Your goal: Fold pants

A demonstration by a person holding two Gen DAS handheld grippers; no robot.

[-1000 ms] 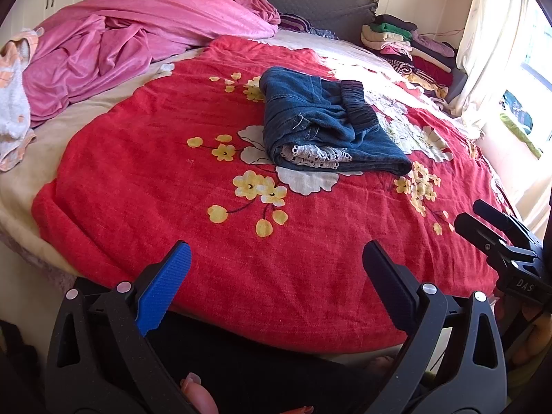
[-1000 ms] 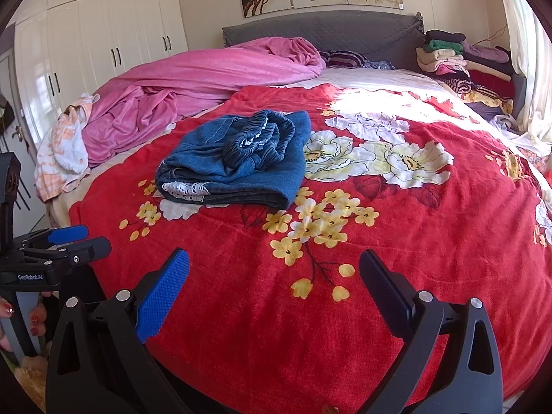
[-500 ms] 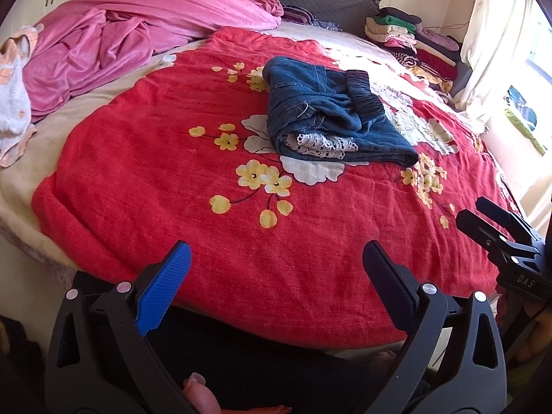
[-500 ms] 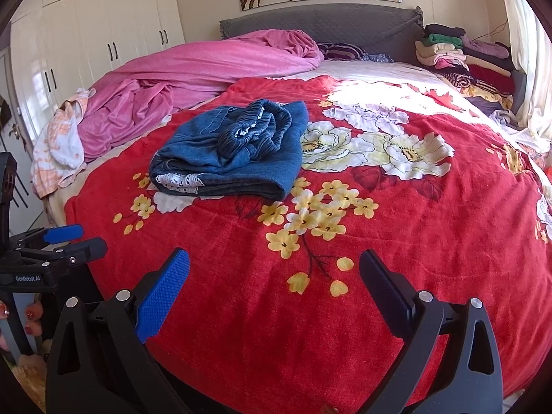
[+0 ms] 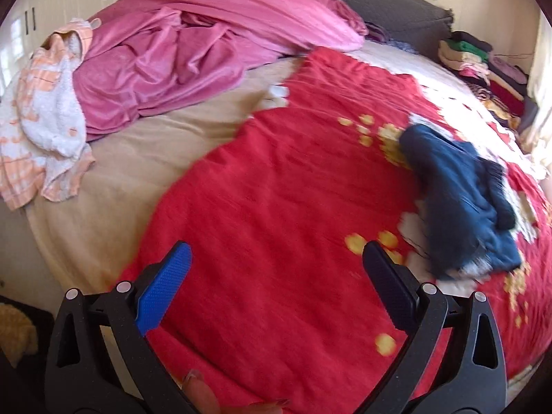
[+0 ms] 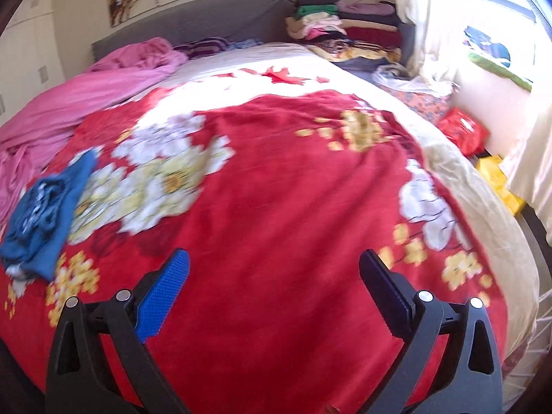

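Two views are given. From the left wrist, the left gripper [image 5: 276, 269] is seen with its jaws spread wide and nothing held; the folded pants [image 5: 459, 203] lie on the red blanket [image 5: 276, 189], well apart to the right. From the right wrist, the right gripper [image 6: 272, 276] is likewise wide apart and empty, and the pants [image 6: 45, 214] are seen far left. Soft, fairly heavy denim is judged; the thick folded edge is best taken.
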